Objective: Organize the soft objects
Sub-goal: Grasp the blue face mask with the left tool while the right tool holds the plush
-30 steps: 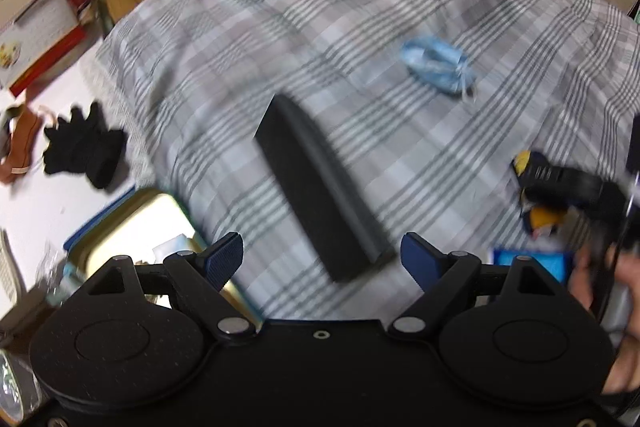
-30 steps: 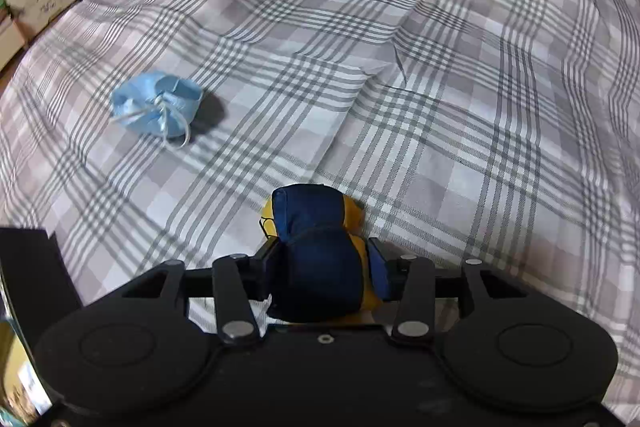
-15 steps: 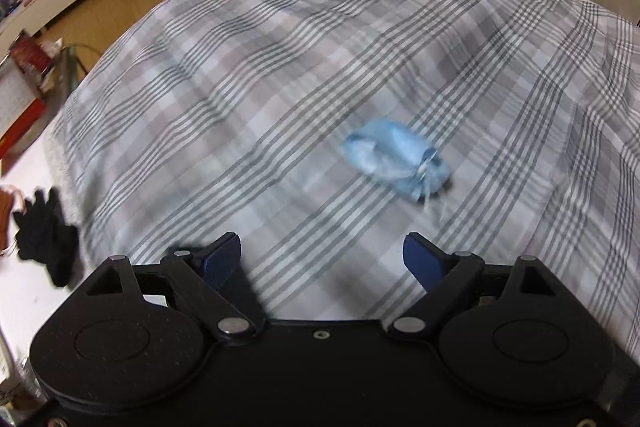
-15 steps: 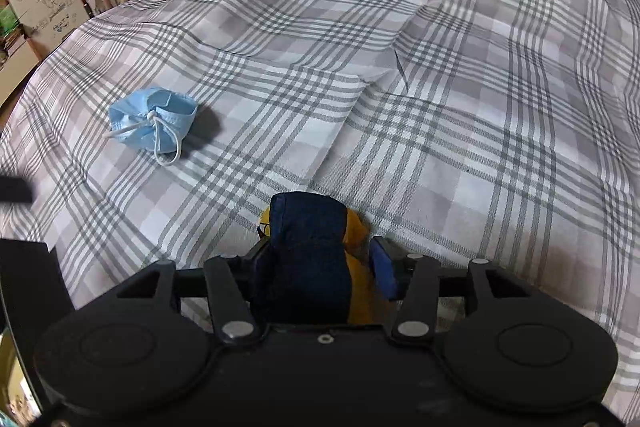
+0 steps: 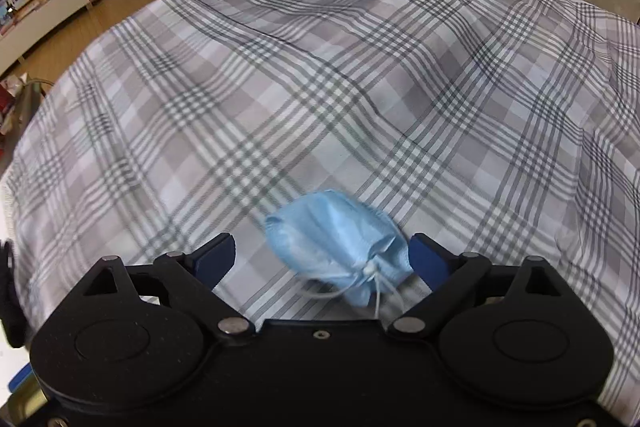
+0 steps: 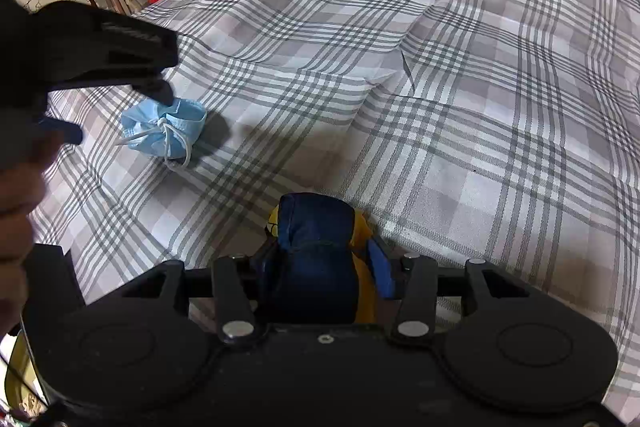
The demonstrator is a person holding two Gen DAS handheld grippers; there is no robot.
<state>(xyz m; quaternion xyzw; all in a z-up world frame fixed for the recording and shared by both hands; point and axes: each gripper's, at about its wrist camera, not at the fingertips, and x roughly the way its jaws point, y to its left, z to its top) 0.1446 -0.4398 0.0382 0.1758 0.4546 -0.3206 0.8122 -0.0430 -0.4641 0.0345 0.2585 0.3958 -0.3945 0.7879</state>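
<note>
**A:** The left gripper [image 5: 322, 259] is sitting with its fingers wide apart, and the mask [image 5: 338, 247] is lying on the bedspread [image 5: 320, 87] right between them, closer to the right finger [image 5: 426, 259] than the left one. Looks like that right tip is just about touching it, hard to say for sure.

**B:** The mask is balled up and tied with its own ear loops, so it's probably weighing next to nothing and squishing flat under any squeeze. Best bet is pinching across the fat middle of the bundle. Grabbing only a loose loop would leave it dangling.

**A:** Agreed, and the thin fabric could be slipping out if the pads catch only an edge. Bedspread underneath is soft too, so it might be bunching up into the grip.

**B:** Meanwhile the right gripper [image 6: 320, 263] is clamping a navy-and-yellow plush [image 6: 320, 251], held deep between its fingers. It's squashing a bit, seems secure.
</note>
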